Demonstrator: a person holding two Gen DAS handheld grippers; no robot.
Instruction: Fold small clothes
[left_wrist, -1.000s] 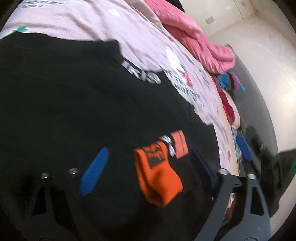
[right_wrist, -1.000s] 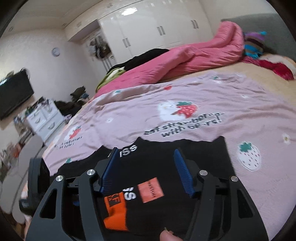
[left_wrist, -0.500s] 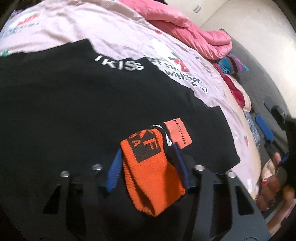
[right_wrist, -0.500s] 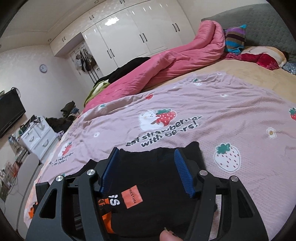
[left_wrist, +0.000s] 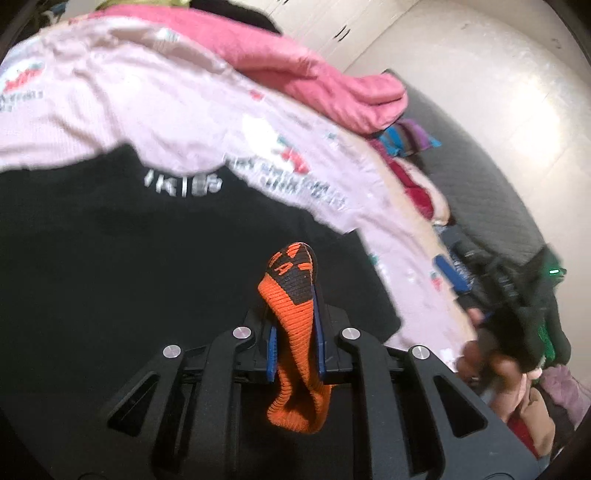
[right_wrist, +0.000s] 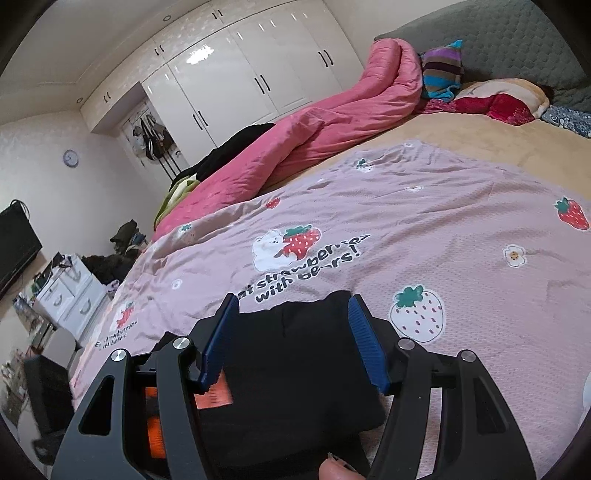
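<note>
A black garment (left_wrist: 110, 258) with white lettering lies spread on the pink strawberry-print sheet (left_wrist: 110, 110). My left gripper (left_wrist: 295, 314) is shut on an orange and black sock (left_wrist: 295, 332), pinched between the blue pads, its cuff hanging below. In the right wrist view my right gripper (right_wrist: 291, 325) is open, its blue fingers (right_wrist: 365, 347) astride the corner of the black garment (right_wrist: 295, 362). An orange patch of the sock (right_wrist: 214, 397) shows behind the left finger. The right gripper also shows at the right of the left wrist view (left_wrist: 454, 277).
A rolled pink duvet (right_wrist: 314, 136) lies along the far side of the bed. A striped cloth (right_wrist: 441, 70) and pillows (right_wrist: 498, 99) sit by the grey headboard (right_wrist: 517, 40). White wardrobes (right_wrist: 240, 74) and a white dresser (right_wrist: 70, 295) stand beyond the bed.
My left gripper has closed on the orange sock and lifted it off the black garment. My right gripper has drawn back toward the garment's corner, staying open.
</note>
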